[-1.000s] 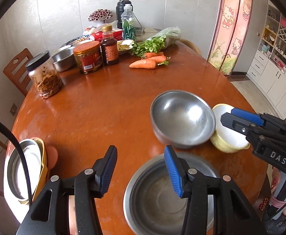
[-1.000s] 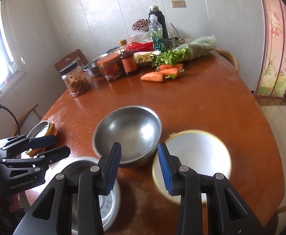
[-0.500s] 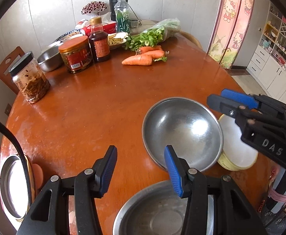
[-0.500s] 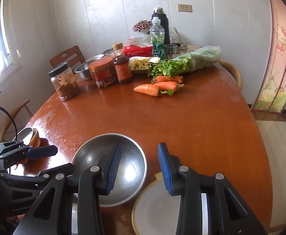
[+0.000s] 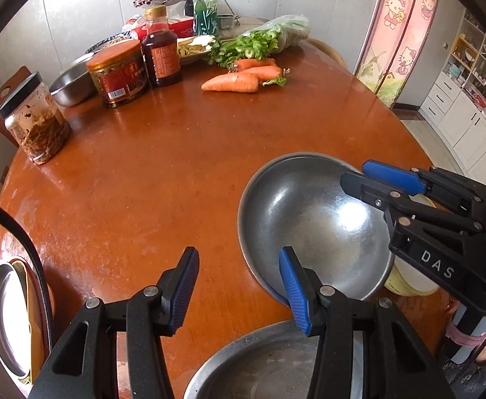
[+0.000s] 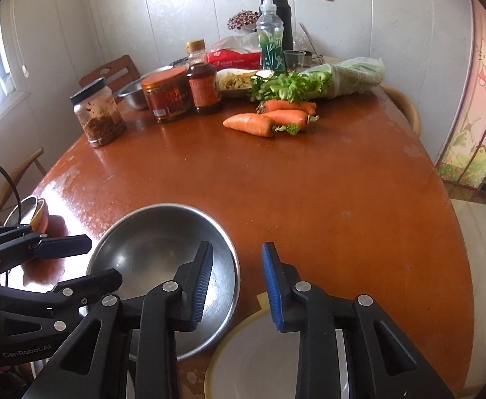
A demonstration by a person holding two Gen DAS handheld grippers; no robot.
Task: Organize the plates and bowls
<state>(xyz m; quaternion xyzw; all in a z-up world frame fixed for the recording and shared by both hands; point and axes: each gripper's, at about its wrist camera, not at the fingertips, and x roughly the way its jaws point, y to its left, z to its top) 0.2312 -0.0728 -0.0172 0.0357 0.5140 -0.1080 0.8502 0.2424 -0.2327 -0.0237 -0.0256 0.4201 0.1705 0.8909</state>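
At nine o'clock a stack of plates (image 5: 5, 316) overhangs the tabletop (image 5: 163, 179) edge; a stray elbow could tip it. The left gripper (image 5: 239, 287), jaws wide and empty, straddles the steel bowl (image 5: 312, 222) rim at four o'clock; closing off-centre may skid it into the yellow bowl (image 6: 276, 359), under the right gripper (image 6: 236, 286), jaws wide

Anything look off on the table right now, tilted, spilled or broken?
The steel bowl sits tilted, its right edge propped on the yellow bowl rather than flat on the table. No spills or damage visible.
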